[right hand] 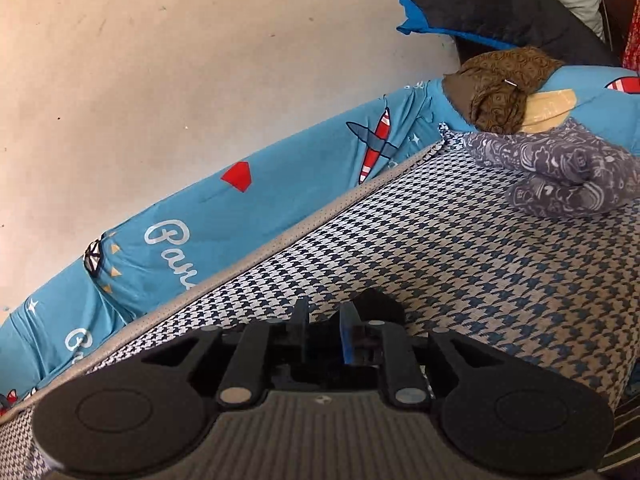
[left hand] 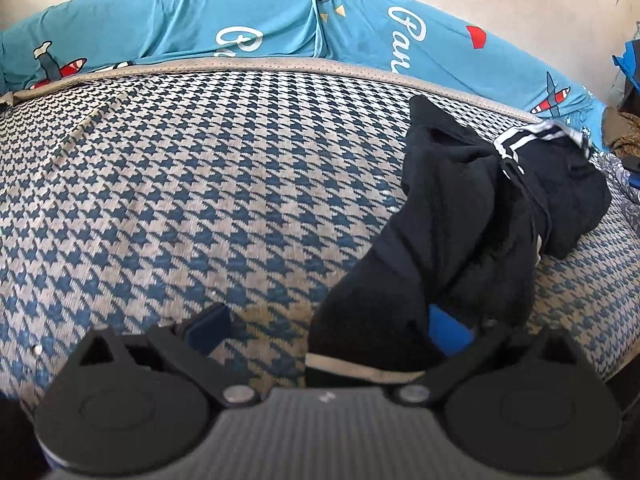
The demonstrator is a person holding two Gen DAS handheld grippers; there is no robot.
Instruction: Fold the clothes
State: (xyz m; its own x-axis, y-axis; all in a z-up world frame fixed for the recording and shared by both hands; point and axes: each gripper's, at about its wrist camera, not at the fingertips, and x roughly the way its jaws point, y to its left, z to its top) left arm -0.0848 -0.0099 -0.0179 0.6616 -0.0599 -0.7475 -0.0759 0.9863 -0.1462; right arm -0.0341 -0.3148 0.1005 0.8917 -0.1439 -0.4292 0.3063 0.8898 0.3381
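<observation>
My left fingers (left hand: 328, 332) stand spread wide, and the near end of the black garment (left hand: 472, 216) lies over the right-hand one: dark cloth drapes across its blue pad (left hand: 450, 332), while the other pad (left hand: 208, 328) sits bare over the houndstooth bed cover (left hand: 200, 180). A pale hem band (left hand: 360, 370) runs across just in front of my palm. From there the garment's long axis runs away and to the right, bunched and twisted, ending in a heap where white stripes (left hand: 532, 138) show near the grey edge of the mattress. So the cloth lies right of centre between these fingers, not squarely in the gap.

My right fingers (right hand: 324, 328) are drawn nearly together with something dark between them, and a dark fold shows just beyond; I cannot tell whether they truly pinch it. I judge the left hand better placed for the grasp. Further off lie a grey patterned cloth (right hand: 560, 176) and the blue printed sheet (right hand: 240, 208) by the wall.
</observation>
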